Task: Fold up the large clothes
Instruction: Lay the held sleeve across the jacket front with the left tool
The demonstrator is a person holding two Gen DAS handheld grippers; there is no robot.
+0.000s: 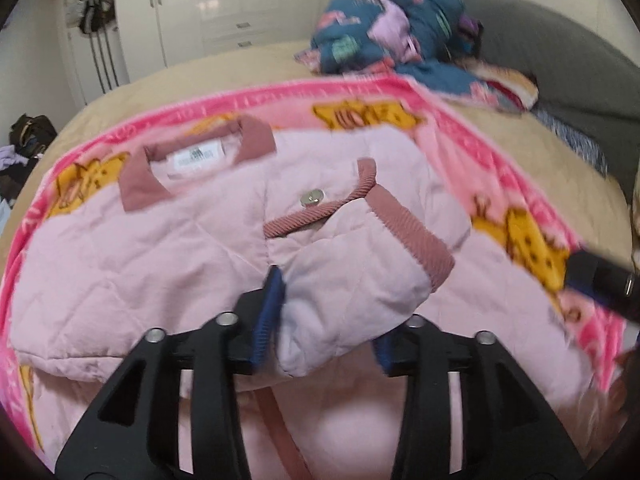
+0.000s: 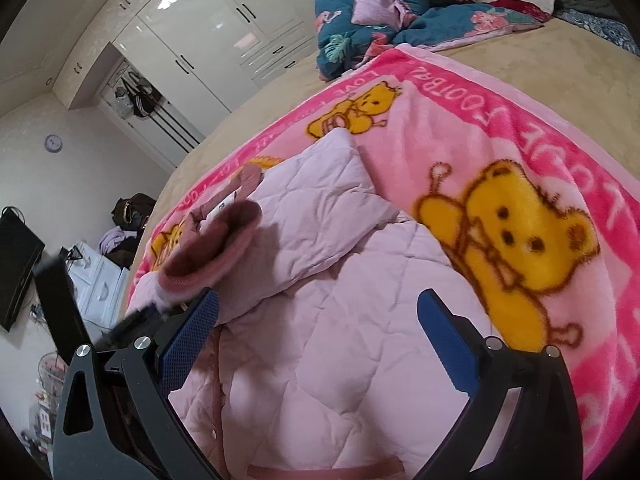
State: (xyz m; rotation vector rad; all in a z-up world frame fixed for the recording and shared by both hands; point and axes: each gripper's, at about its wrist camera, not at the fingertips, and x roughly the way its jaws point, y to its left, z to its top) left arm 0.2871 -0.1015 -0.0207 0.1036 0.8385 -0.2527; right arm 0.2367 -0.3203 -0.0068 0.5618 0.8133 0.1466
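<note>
A pale pink quilted jacket (image 1: 132, 248) with dusty-pink collar and cuffs lies on a pink bear-print blanket (image 1: 360, 112) on the bed. My left gripper (image 1: 324, 320) is shut on the jacket's sleeve (image 1: 352, 292), near its ribbed cuff (image 1: 416, 240), and holds it over the jacket's front. My right gripper (image 2: 316, 340) is open and empty above the jacket's body (image 2: 320, 320), with the blanket (image 2: 500, 160) to its right. The left gripper's held cuff (image 2: 216, 248) shows at the left of the right wrist view.
A heap of blue floral bedding (image 1: 392, 28) lies at the far side of the tan bed (image 1: 200, 80). White wardrobes (image 2: 208, 28) stand behind. A bag (image 2: 132, 208), a white drawer unit (image 2: 100, 276) and a black screen (image 2: 16, 268) are left of the bed.
</note>
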